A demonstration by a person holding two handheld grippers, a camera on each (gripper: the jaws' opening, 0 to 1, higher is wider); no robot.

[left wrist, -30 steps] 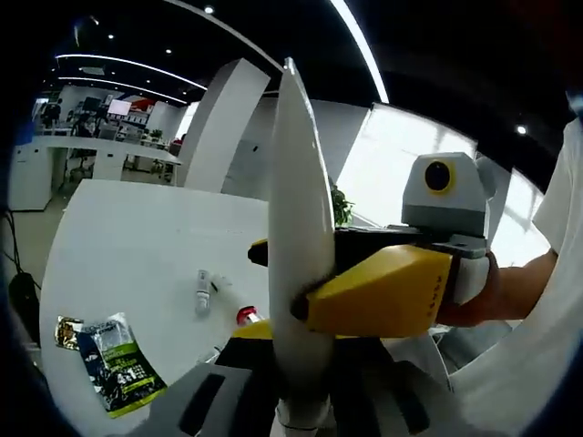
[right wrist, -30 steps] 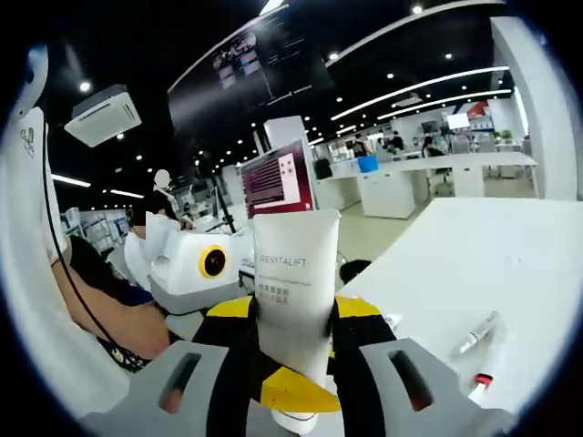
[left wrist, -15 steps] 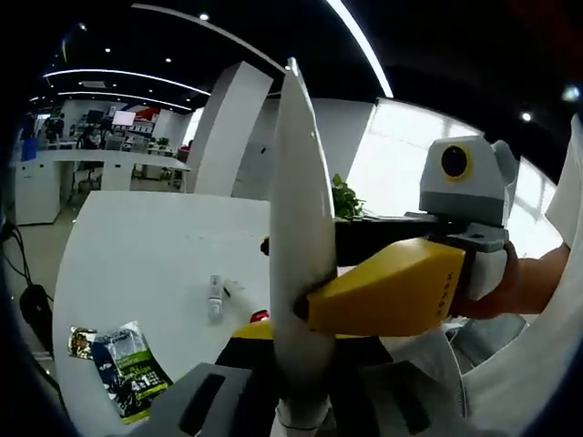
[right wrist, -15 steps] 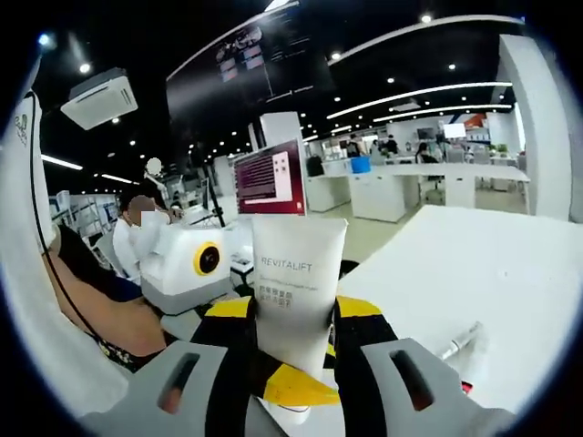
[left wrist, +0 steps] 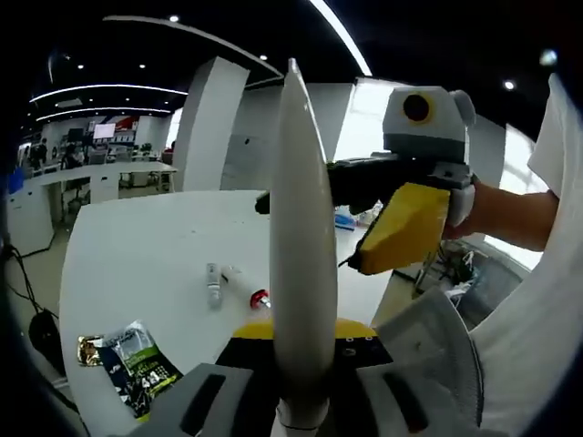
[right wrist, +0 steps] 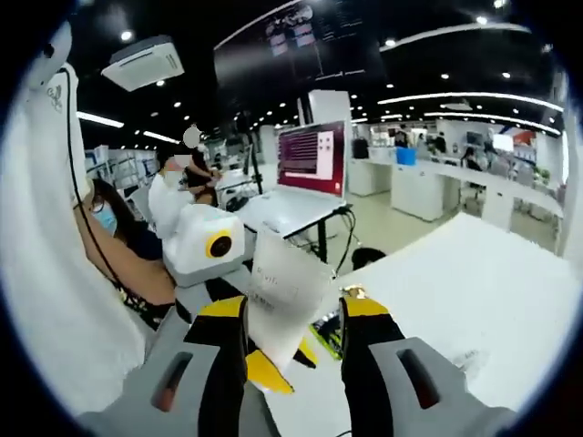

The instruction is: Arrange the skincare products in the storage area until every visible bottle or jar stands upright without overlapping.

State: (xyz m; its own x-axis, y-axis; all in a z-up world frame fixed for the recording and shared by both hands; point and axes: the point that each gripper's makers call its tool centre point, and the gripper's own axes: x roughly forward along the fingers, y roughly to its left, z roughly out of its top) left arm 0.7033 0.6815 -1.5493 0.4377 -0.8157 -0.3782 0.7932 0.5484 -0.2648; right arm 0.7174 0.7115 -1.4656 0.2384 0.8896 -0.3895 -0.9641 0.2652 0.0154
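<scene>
Holding the white tube (left wrist: pixel 296 255) upright in our left tongs (left wrist: pixel 296 405), clamped at its base, we keep our right tongs (right wrist: pixel 291 332) apart beside it; a small bottle (left wrist: pixel 213 284) lies at nine o'clock on the desk (left wrist: pixel 137 264).

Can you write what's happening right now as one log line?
left tongs: shut on white tube | right tongs: open, off white tube | table: sachet lying flat

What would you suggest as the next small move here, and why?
Probably lower the left gripper toward the table to stand the white tube upright: its jaws alone grip the tube, while the right gripper hangs apart, jaws open.
</scene>
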